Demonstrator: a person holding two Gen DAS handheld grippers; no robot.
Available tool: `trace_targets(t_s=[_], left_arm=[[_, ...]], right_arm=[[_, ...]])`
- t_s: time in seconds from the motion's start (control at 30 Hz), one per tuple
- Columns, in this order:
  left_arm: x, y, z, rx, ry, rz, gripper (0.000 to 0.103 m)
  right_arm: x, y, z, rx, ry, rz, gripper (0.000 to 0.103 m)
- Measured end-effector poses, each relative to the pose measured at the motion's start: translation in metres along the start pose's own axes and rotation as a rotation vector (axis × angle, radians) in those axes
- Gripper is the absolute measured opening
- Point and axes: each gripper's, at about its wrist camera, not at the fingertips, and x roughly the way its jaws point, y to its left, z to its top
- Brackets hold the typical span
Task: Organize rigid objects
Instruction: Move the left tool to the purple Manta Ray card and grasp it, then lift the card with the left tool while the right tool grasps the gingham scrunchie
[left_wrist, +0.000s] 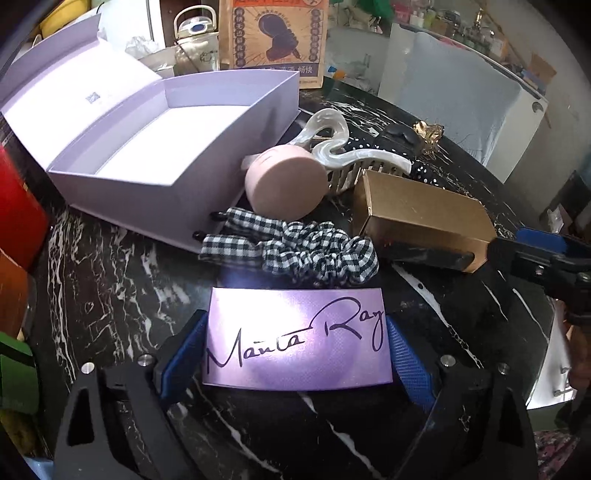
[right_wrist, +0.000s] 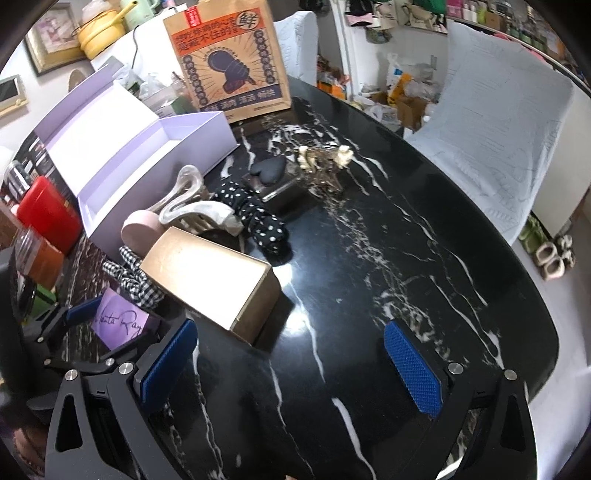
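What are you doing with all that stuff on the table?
Tidying up. The left gripper sits around a purple card on the black table, its pads right at the card's edges. The right gripper is open, holding nothing, beside the gold box. The lilac box stands open and empty.

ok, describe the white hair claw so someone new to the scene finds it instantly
On the black marble table, look right of the open lilac box, into the pile of accessories. The pearly white hair claw lies behind the pink round case, against the polka-dot scrunchie. It alone is glossy, wavy-backed and toothed.
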Motion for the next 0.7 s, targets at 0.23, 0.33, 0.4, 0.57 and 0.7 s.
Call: trace_targets(t_s=[0.23, 0.33, 0.4, 0.57, 0.7], left_arm=[[-0.017, 0.025, -0.013, -0.101, 0.008, -0.013, 0.093], [-0.027, 0.037, -0.019, -0.138, -0.005, 0.026, 0.093], [-0.035, 0.047, -0.024, -0.161, -0.018, 0.056, 0.093], [-0.047, 0.069, -0.026, -0.204, -0.057, 0.09, 0.093], [-0.052, 0.09, -0.031, -0.251, -0.066, 0.097, 0.093]], right_arm=[[0.003, 0.025, 0.012, -0.1, -0.025, 0.051, 0.103], [0.003, 0.041, 0.016, -0.16, -0.046, 0.081, 0.103], [0.003, 0.055, 0.019, -0.211, -0.058, 0.105, 0.103], [0.002, 0.093, 0.021, -0.345, -0.08, 0.175, 0.103], [0.011, 0.122, 0.02, -0.459, -0.085, 0.21, 0.102]])
